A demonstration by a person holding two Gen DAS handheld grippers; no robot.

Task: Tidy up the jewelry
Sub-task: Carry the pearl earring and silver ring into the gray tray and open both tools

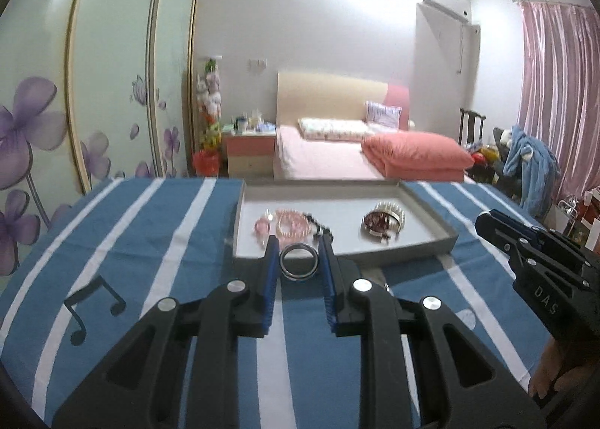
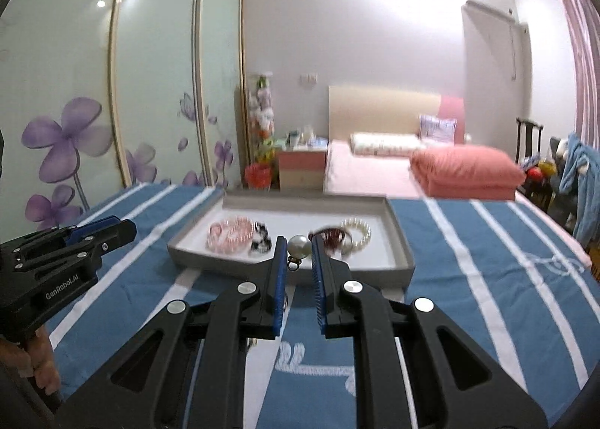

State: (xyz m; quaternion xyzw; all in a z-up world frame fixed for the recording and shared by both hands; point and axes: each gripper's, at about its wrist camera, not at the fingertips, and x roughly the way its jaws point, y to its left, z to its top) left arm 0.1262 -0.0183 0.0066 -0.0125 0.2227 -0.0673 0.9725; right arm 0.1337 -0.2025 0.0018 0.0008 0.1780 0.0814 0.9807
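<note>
Scene: blue striped cloth [image 1: 157, 241] over a table, bedroom behind. Grey shallow tray [image 1: 431, 237] sits on the cloth straight ahead of both grippers, long axis running left-right across the views.

Already in the tray: pink bead bracelet [image 1: 290, 222] with a dark bead strand [image 1: 318, 226] at the left end, pearl bracelet [image 1: 392, 209] and a dark red piece [image 1: 377, 222] at the right end. Middle of the tray floor looks bare.

Left gripper [image 1: 299, 258]: fingers clamped on a dark metal ring [image 1: 299, 263], band pinched across its width so the hole faces the camera. Ring is off the cloth, just short of the tray's near wall, roughly level with the pink bracelet end.

Right gripper [image 2: 299, 251]: fingers nearly together, clamped on a pearl pendant [image 2: 299, 246] with a small metal loop hanging below it. Also off the cloth, just short of the near wall, lined up near the tray's middle.

Key relation: tray is dead ahead and below both held pieces; near wall lies between the fingertips and the floor. Both hands about equally near, left toward the left half, right toward the centre-right. My read: next is carry forward over the wall, lower, release. Risk: the pearl rolling on release, the ring landing on the pink beads.
</note>
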